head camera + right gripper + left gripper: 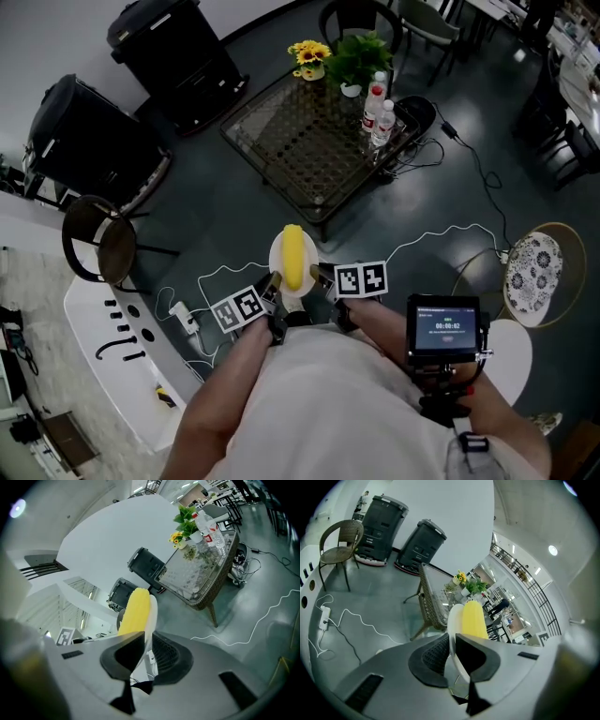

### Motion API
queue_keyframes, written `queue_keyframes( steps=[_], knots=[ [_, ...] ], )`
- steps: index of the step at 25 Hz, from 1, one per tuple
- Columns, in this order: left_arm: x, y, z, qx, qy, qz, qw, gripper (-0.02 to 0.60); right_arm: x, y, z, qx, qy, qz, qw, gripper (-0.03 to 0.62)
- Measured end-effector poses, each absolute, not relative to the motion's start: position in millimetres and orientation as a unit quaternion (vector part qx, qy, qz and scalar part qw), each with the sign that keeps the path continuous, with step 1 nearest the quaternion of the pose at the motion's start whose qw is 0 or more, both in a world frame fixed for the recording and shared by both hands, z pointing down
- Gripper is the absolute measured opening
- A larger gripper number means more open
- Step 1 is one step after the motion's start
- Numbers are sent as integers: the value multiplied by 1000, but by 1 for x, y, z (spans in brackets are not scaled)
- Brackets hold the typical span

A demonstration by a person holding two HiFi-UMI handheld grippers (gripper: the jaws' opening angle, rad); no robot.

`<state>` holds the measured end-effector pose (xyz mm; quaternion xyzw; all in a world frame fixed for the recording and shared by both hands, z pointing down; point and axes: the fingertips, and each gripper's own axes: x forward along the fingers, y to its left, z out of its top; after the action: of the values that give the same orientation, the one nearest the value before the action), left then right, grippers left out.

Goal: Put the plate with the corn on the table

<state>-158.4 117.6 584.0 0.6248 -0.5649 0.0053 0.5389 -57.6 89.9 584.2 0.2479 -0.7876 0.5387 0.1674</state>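
Left gripper (274, 282) is clamped on the near-left rim of the white plate (277, 258), its jaws pinching the thin edge on both faces. The plate hangs in the air between the two grippers, with the yellow corn (293, 255) lying lengthwise along its middle, pointing away from the jaws. Right gripper (324, 275) is clamped the same way on the opposite rim, so the load is shared. Well ahead of both grippers, and lower, stands the glass worktop (295, 145), with flowers (309, 53), a green plant (358, 54) and bottles (378, 112) grouped along its far and right edges; the part nearer the grippers looks free. The step in hand, as I judge it, is carrying the plate forward to that worktop. To do it well, both grippers should travel together at one height, keeping the plate level so the loose corn cannot roll off, and hold their spacing so the rim is neither pulled nor bent. They should lower onto the bare glass and part the jaws only once the plate rests flat
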Motion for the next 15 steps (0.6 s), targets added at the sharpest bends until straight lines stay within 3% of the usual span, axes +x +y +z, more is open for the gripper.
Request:
queue_keyframes(
  steps=[15],
  knots=[
    [-225,62,590,656,-522,33,544,48,-121,47,592,309,-764,548,144,51]
  ],
)
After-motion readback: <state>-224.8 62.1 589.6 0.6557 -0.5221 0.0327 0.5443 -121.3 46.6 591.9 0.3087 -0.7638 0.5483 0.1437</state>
